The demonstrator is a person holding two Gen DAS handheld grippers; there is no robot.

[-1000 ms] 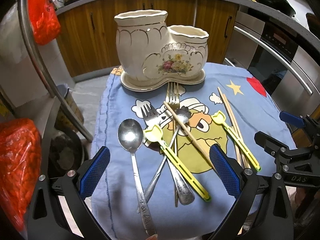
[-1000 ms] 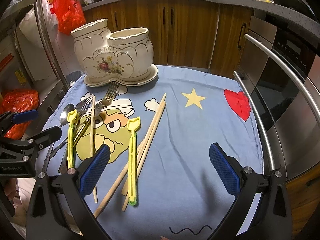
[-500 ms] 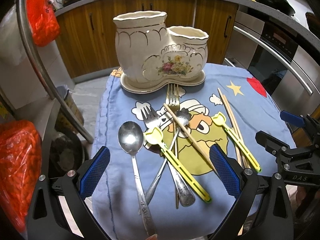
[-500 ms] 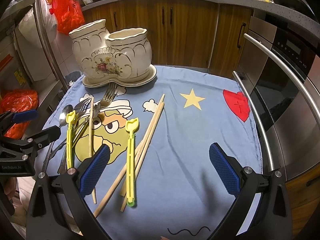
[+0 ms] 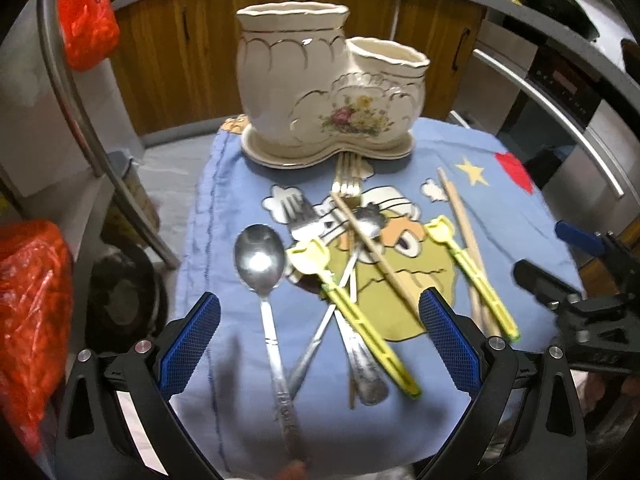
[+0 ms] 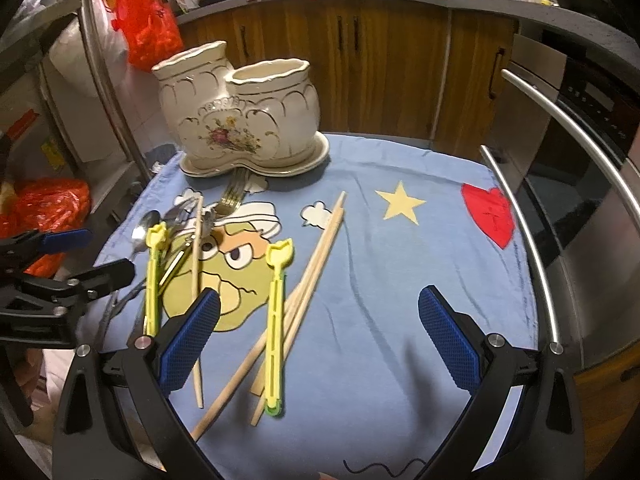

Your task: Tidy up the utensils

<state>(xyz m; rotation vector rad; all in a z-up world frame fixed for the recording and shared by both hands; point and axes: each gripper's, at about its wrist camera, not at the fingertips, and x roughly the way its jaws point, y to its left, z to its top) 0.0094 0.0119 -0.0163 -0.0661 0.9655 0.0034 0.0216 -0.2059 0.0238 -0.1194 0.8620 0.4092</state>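
A cream two-pot ceramic utensil holder (image 5: pixel 320 92) (image 6: pixel 240 120) stands at the far side of a blue cloth-covered table (image 5: pixel 500 184) (image 6: pixel 400 280). In front of it lies a pile: a steel spoon (image 5: pixel 264 280), forks (image 5: pixel 348 180), two yellow plastic tools (image 5: pixel 352 308) (image 6: pixel 276 320) and wooden chopsticks (image 6: pixel 316 260) (image 5: pixel 460 220). My left gripper (image 5: pixel 320 336) is open and empty, low over the spoon and fork handles. My right gripper (image 6: pixel 320 332) is open and empty, over the near cloth beside the chopsticks. Each gripper shows in the other's view, the right one (image 5: pixel 580 304) and the left one (image 6: pixel 52 280).
Wooden cabinets (image 6: pixel 380 60) line the back. An oven with steel handle bars (image 6: pixel 532 240) stands right of the table. Red plastic bags (image 5: pixel 32 300) (image 6: pixel 144 20) hang or sit at the left beside a metal pole (image 5: pixel 100 140).
My left gripper has moved forward and lower toward the utensil pile. My right gripper has edged forward and a little left. Nothing on the cloth has moved.
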